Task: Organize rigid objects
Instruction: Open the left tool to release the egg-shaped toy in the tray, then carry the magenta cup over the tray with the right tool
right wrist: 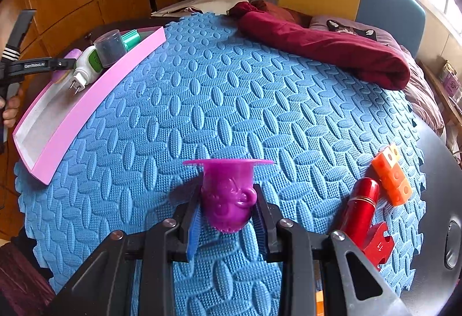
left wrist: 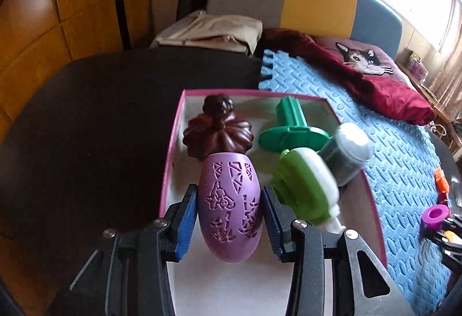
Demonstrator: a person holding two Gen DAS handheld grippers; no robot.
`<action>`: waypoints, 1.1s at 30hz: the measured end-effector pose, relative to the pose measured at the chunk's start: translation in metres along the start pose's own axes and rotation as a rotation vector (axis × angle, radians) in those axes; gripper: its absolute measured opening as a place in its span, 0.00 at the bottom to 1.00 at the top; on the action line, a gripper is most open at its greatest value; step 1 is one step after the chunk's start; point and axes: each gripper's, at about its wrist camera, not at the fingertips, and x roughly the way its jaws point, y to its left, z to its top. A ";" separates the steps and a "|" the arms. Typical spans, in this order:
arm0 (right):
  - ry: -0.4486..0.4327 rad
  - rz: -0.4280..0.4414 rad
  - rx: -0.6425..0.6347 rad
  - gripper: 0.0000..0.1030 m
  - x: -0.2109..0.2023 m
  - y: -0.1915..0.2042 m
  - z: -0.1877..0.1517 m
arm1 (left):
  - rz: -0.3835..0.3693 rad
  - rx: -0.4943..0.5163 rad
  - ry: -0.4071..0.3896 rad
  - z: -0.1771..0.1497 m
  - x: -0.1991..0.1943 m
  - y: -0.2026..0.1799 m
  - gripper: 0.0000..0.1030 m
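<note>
Right wrist: blue foam mat covers table.

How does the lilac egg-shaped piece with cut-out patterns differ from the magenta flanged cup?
The lilac egg-shaped piece is pale and pierced with patterns; the magenta flanged cup is saturated, with raised relief and a wide rim. The egg sits over the pink box, the cup over the blue foam mat. Each is clamped in a gripper.

Lilac cut-patterned egg; magenta cup; pink tray.
</note>
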 end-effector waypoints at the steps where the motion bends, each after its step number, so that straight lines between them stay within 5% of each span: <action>1: -0.001 -0.001 -0.002 0.30 0.000 0.000 0.000 | 0.001 -0.014 0.008 0.002 0.003 0.005 0.43; 21: -0.022 -0.016 -0.020 0.30 -0.001 0.001 -0.003 | 0.078 -0.046 -0.143 -0.054 -0.088 -0.006 0.73; 33: -0.023 -0.042 -0.007 0.30 -0.001 0.003 -0.004 | 0.073 -0.061 -0.141 -0.071 -0.105 -0.008 0.76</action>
